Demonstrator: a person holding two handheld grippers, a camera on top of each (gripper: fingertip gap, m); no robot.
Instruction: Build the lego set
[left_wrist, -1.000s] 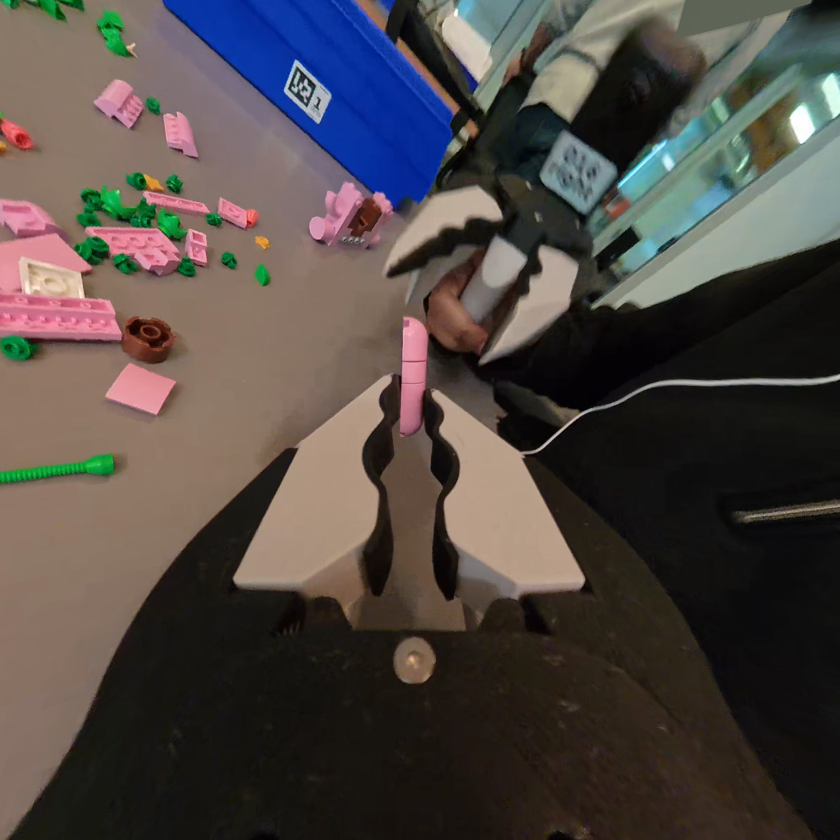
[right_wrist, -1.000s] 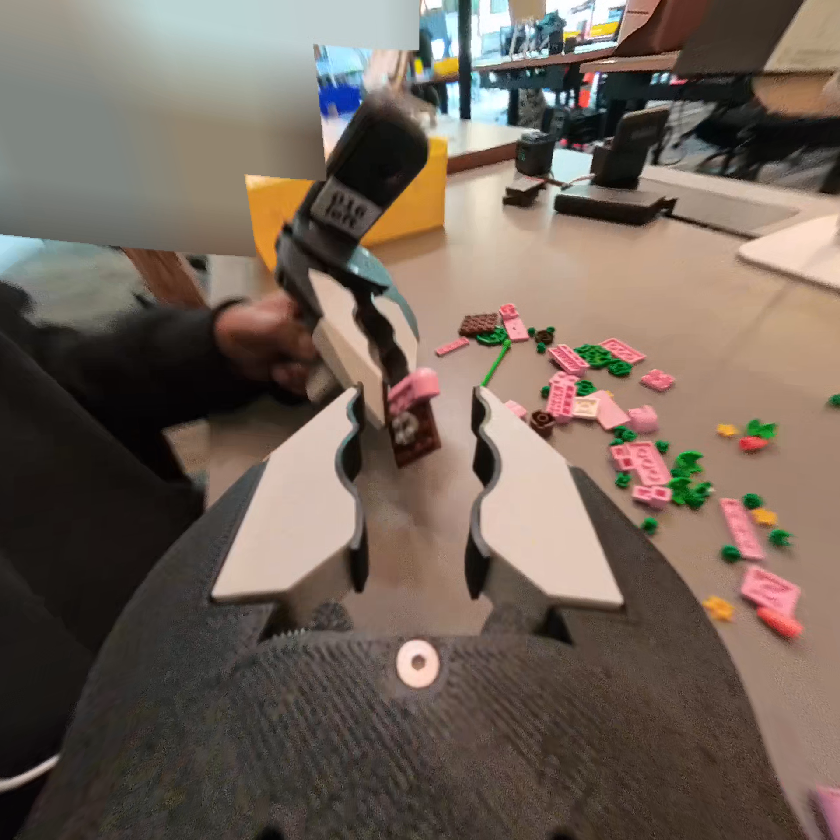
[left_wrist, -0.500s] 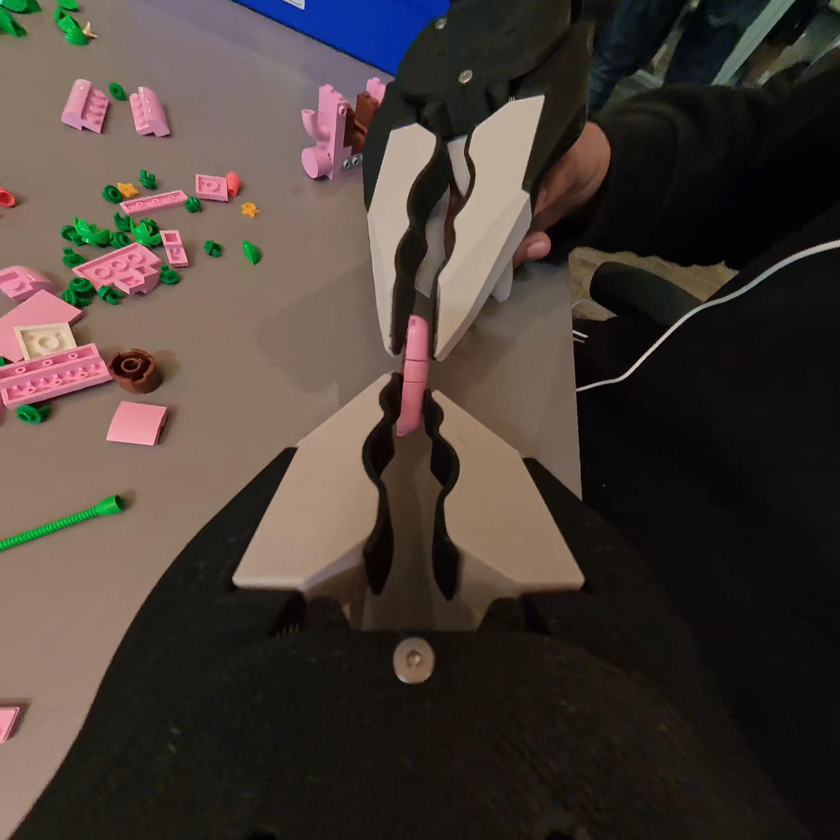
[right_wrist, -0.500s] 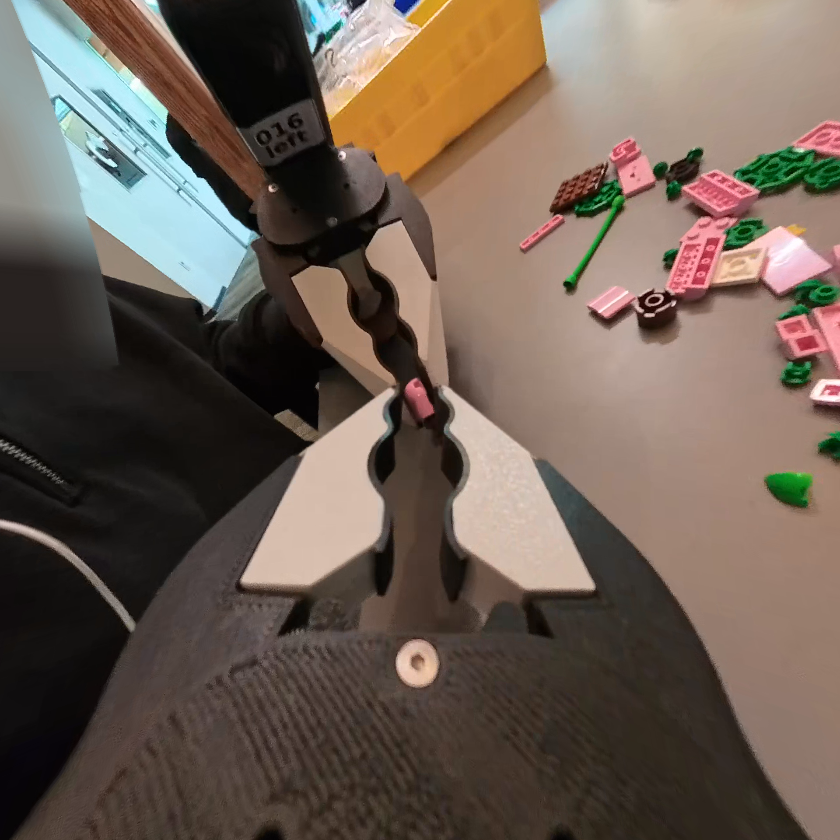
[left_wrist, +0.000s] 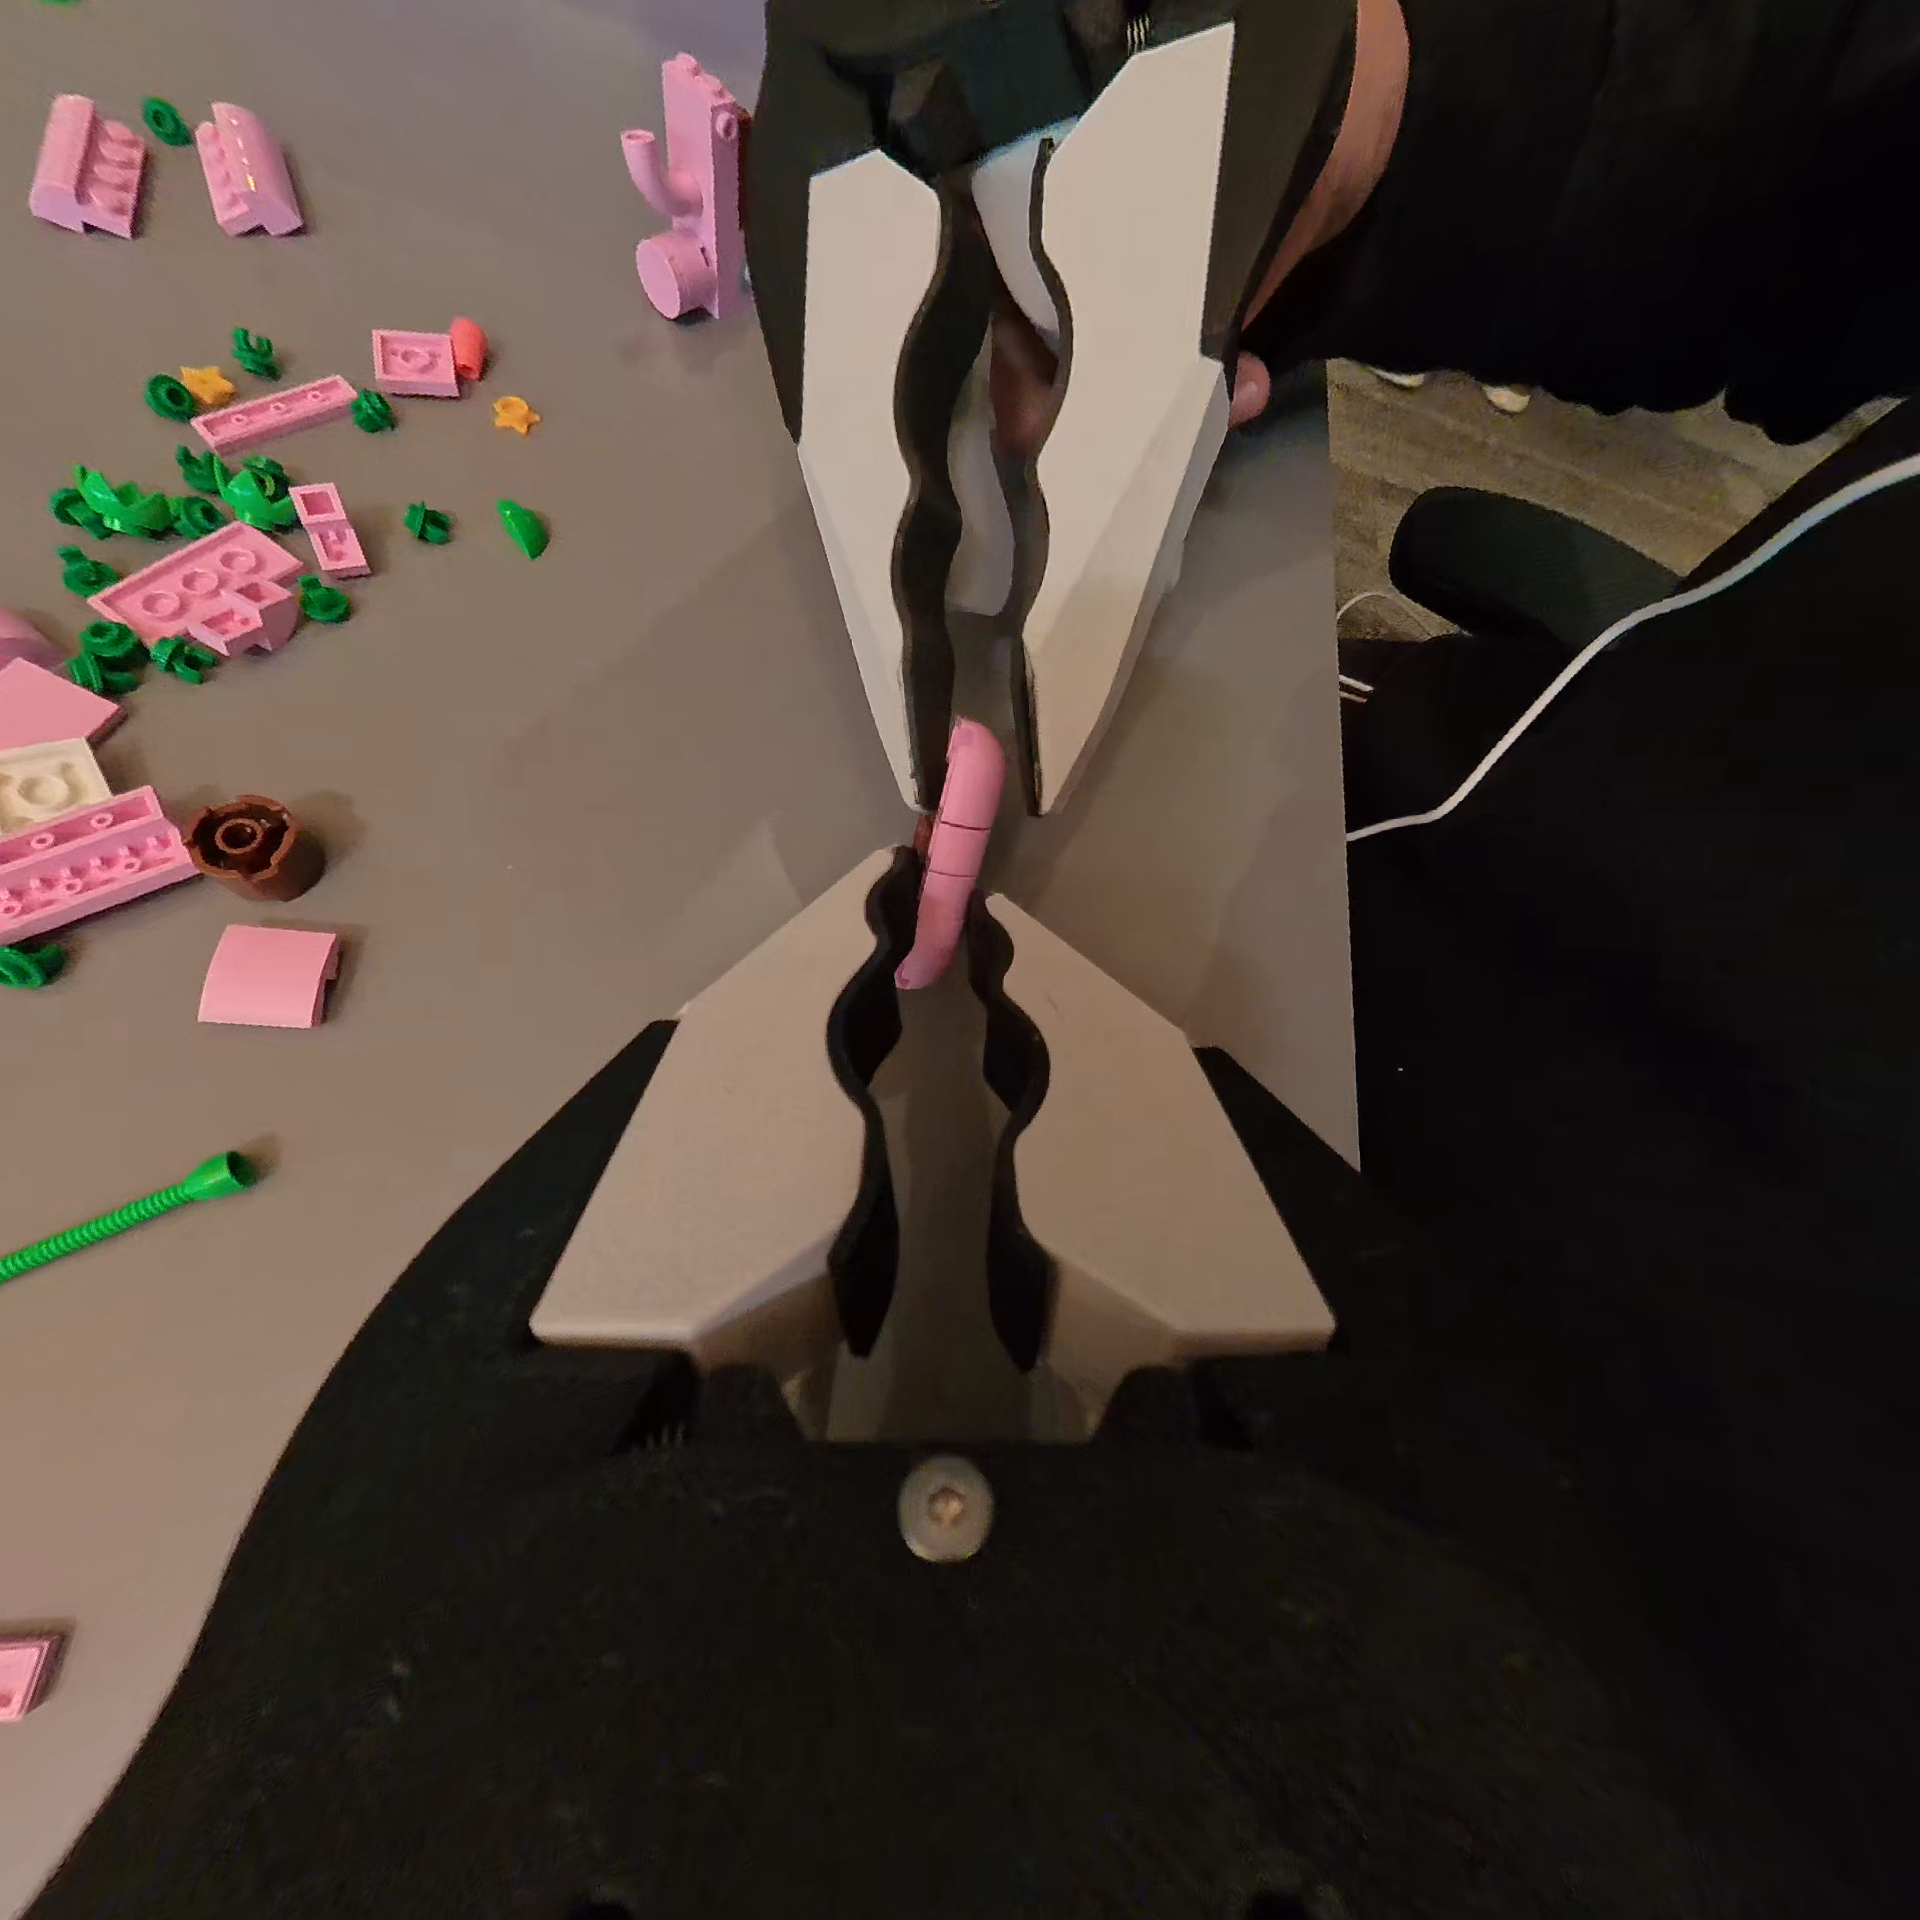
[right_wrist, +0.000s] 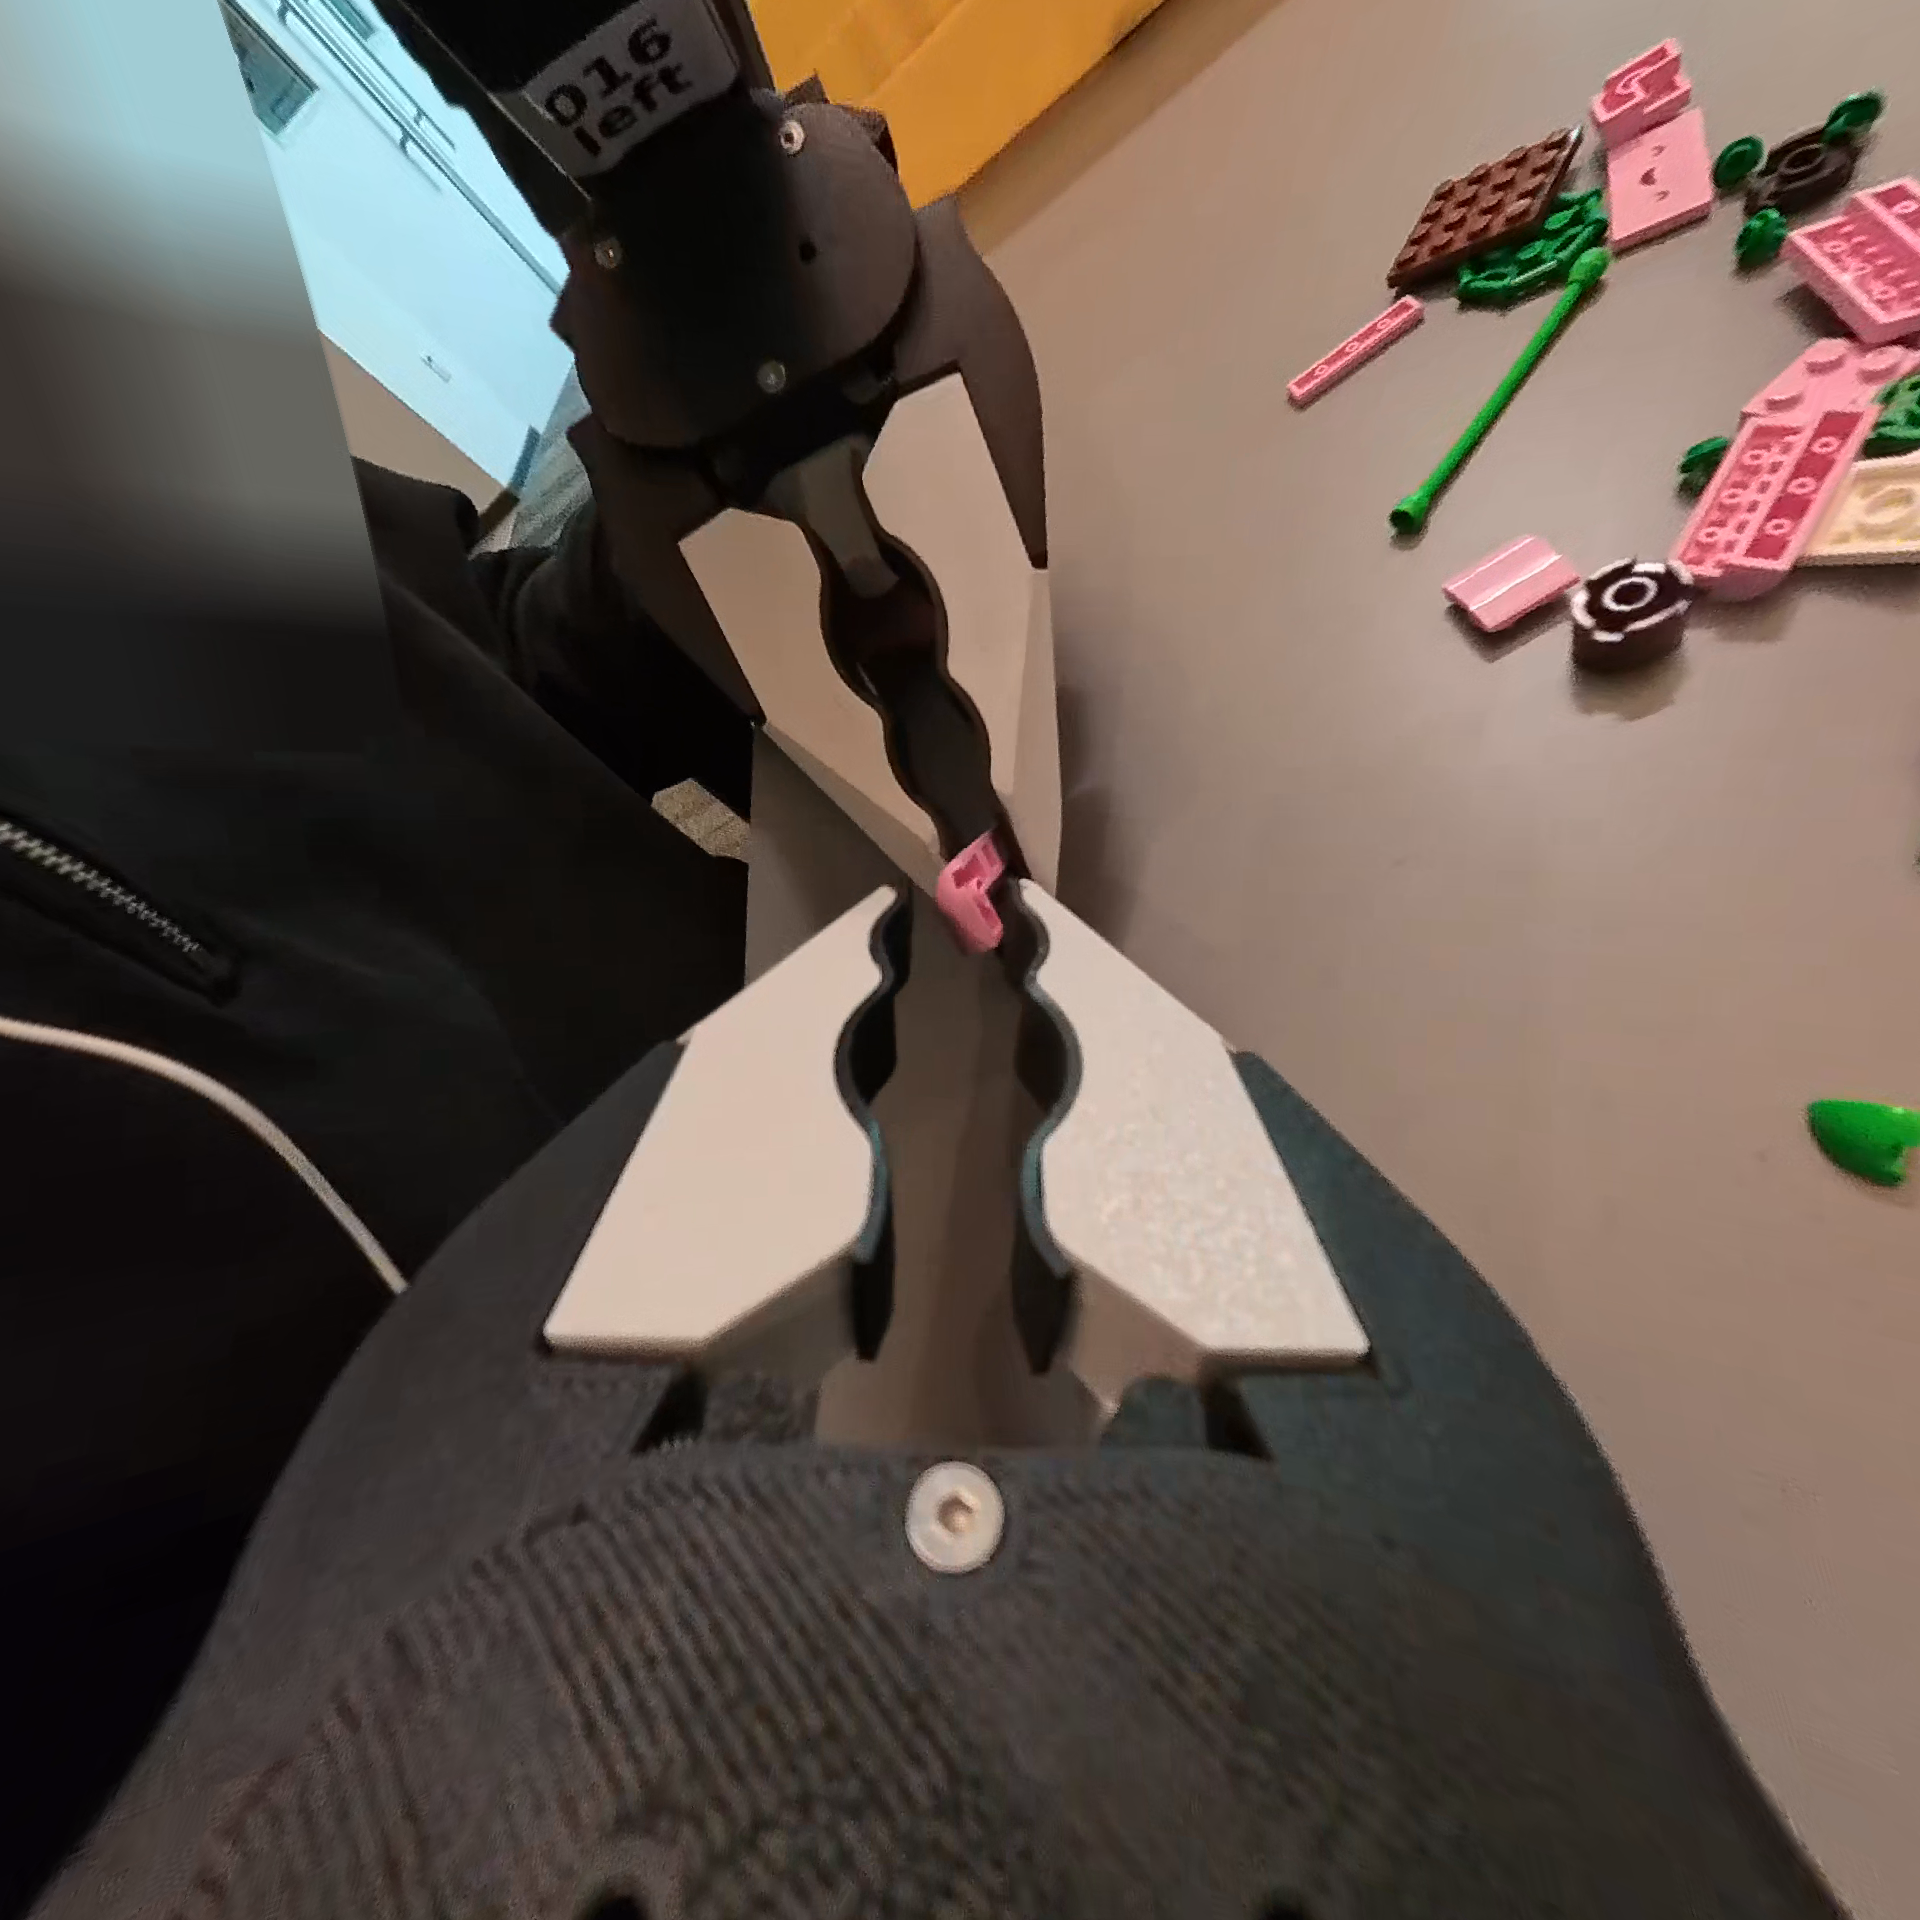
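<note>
The pink lego piece (left_wrist: 951, 862) sits in the air above the tabletop (left_wrist: 582, 727) edge, caught between both of your tools at once. Your left gripper (left_wrist: 935, 914) pinches its lower end; your right gripper (left_wrist: 971, 800) comes in from the opposite side, its tips closed around the upper end. Seen from the right wrist, the piece (right_wrist: 971, 894) bridges the two sets of tips. Well off to the side lie loose pink bricks (left_wrist: 197, 597), green leaf bits (left_wrist: 125, 509), a brown round piece (left_wrist: 249, 844) and a green stem (left_wrist: 125, 1210).
</note>
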